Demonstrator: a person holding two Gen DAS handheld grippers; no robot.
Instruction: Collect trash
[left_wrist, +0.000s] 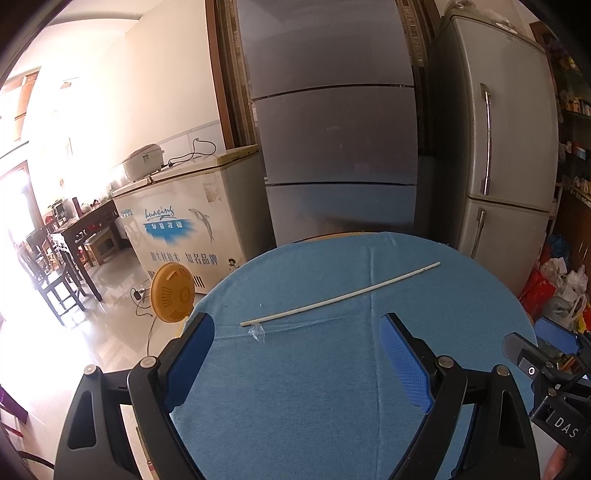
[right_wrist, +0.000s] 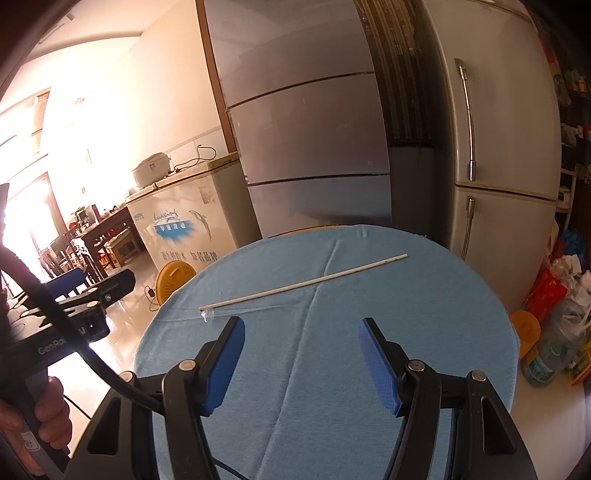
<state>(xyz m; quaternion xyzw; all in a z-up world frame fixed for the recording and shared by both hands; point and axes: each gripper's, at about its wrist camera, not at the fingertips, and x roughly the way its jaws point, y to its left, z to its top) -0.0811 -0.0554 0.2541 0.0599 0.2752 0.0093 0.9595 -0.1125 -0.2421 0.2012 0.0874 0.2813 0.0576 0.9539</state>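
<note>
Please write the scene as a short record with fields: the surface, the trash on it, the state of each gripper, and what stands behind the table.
surface: round table with blue cloth
trash: long thin white stick lying flat on the cloth; small clear plastic scrap at its near-left end
left gripper: open, empty, short of the stick
right gripper: open, empty, short of the stick
behind table: grey refrigerator; second refrigerator with handle; white chest freezer
floor: yellow round lid
</note>
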